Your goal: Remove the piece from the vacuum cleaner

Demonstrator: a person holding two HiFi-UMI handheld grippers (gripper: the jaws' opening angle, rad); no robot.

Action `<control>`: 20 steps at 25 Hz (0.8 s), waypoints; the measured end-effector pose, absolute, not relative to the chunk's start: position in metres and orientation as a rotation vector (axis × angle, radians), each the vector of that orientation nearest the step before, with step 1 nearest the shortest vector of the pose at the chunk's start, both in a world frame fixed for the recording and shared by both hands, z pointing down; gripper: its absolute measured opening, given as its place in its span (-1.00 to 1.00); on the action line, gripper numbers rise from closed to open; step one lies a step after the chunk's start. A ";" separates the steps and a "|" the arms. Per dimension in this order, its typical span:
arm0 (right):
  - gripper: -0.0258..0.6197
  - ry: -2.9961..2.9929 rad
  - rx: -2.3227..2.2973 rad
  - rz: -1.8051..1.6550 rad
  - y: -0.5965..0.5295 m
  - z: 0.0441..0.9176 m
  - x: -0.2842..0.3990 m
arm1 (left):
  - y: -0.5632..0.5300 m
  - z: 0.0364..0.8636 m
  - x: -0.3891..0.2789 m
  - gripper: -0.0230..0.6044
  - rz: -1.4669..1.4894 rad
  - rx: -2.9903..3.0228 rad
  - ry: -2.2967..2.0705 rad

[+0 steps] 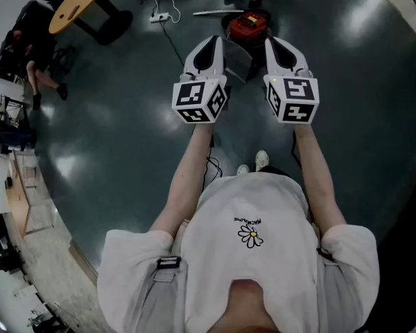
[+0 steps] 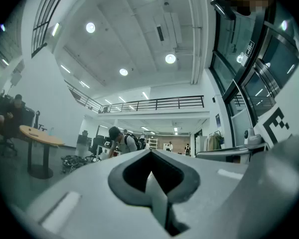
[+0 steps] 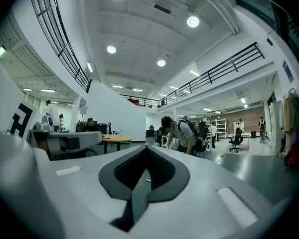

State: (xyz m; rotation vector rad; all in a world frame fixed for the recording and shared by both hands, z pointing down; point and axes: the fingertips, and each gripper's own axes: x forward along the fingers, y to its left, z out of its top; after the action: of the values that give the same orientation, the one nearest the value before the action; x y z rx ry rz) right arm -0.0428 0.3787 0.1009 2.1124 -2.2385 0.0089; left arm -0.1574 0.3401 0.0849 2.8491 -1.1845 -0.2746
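In the head view a red vacuum cleaner [image 1: 248, 26] stands on the dark floor ahead of me, with a grey boxy part [image 1: 240, 62] at its near side. A pale thin tube [image 1: 215, 12] lies on the floor just left of it. My left gripper [image 1: 211, 44] and right gripper [image 1: 278, 45] are held up side by side, above and short of the vacuum, touching nothing. Both gripper views look out level into the hall and do not show the vacuum. The left gripper [image 2: 149, 156] and right gripper [image 3: 146, 151] have their jaws pressed together with nothing between them.
A round wooden table [image 1: 79, 1] on a dark base stands at the far left. A power strip [image 1: 159, 17] and its cable lie on the floor beside the vacuum. A seated person [image 1: 36, 60] is at the left edge. Other people stand far off in the hall.
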 end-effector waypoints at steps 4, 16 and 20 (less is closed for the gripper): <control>-0.85 -2.254 2.101 0.008 0.379 0.102 -0.056 | 0.340 0.088 -0.168 -0.93 -0.263 2.850 -1.188; -0.84 -2.476 2.064 0.184 0.372 0.106 -0.059 | 0.330 0.104 -0.179 -0.93 -0.260 2.782 -1.231; -0.85 -2.924 1.955 0.569 0.378 0.089 -0.050 | 0.326 0.111 -0.172 -0.93 -0.249 2.774 -1.234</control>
State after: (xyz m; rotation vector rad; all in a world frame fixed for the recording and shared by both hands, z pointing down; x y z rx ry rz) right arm -0.0499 0.3778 0.0891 1.9550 -2.9242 0.5692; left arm -0.1720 0.3263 0.1113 2.7741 -1.2342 -0.2488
